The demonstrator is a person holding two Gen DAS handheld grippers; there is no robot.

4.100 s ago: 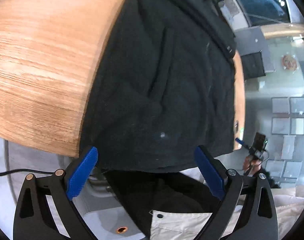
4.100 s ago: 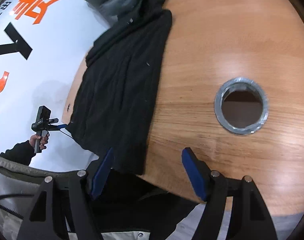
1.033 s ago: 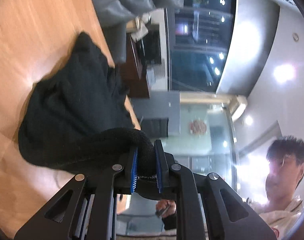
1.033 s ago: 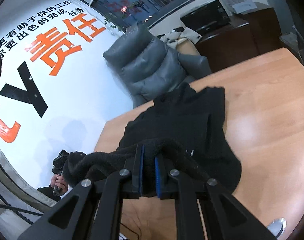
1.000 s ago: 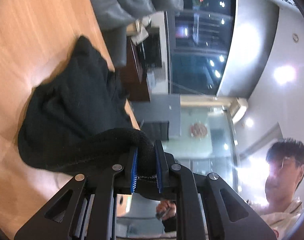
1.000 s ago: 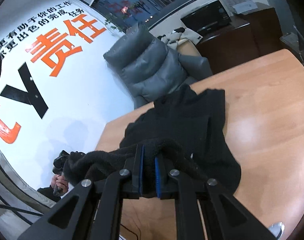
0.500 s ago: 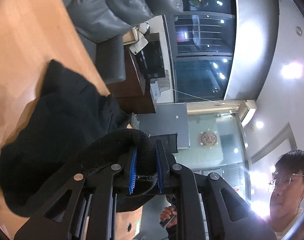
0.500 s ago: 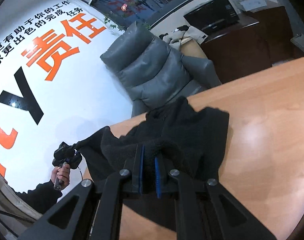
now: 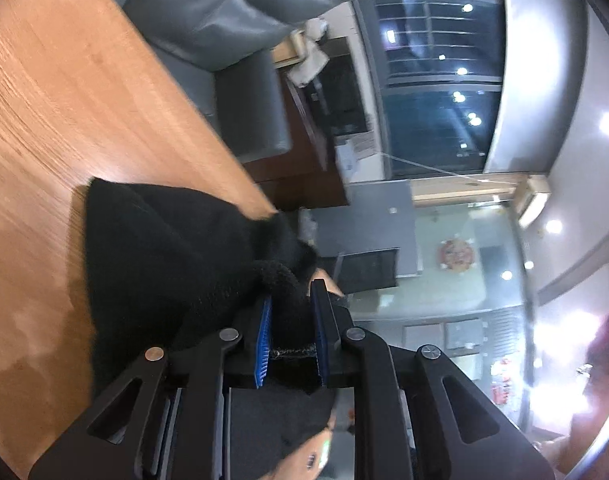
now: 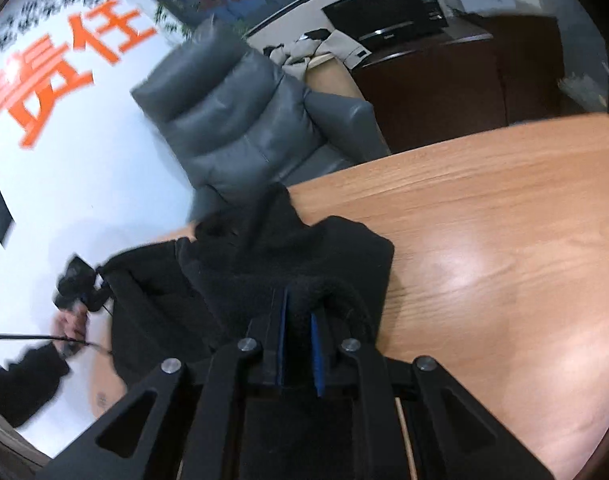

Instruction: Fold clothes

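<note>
A black fleece garment (image 9: 164, 248) lies bunched on the wooden table (image 9: 64, 100) near its far edge. My left gripper (image 9: 291, 292) is shut on a thick fold of its hem, which bulges up between the blue pads (image 9: 264, 328). In the right wrist view the same garment (image 10: 272, 248) is doubled over on the table (image 10: 484, 200). There my right gripper (image 10: 299, 304) holds another part of the hem; its jaws are opening slightly, with the fabric still pinched between the pads (image 10: 315, 352).
A grey padded armchair (image 10: 232, 112) stands just beyond the table's far edge, also in the left view as the armchair (image 9: 224, 20). A person's hand (image 10: 70, 320) holds a small black device with a cable at the left. Dark cabinets stand behind.
Four seconds ago both grippers stood open at the near hem of the flat garment. Over the last second both, shut on the hem, carried it forward and lower, doubling the garment over itself.
</note>
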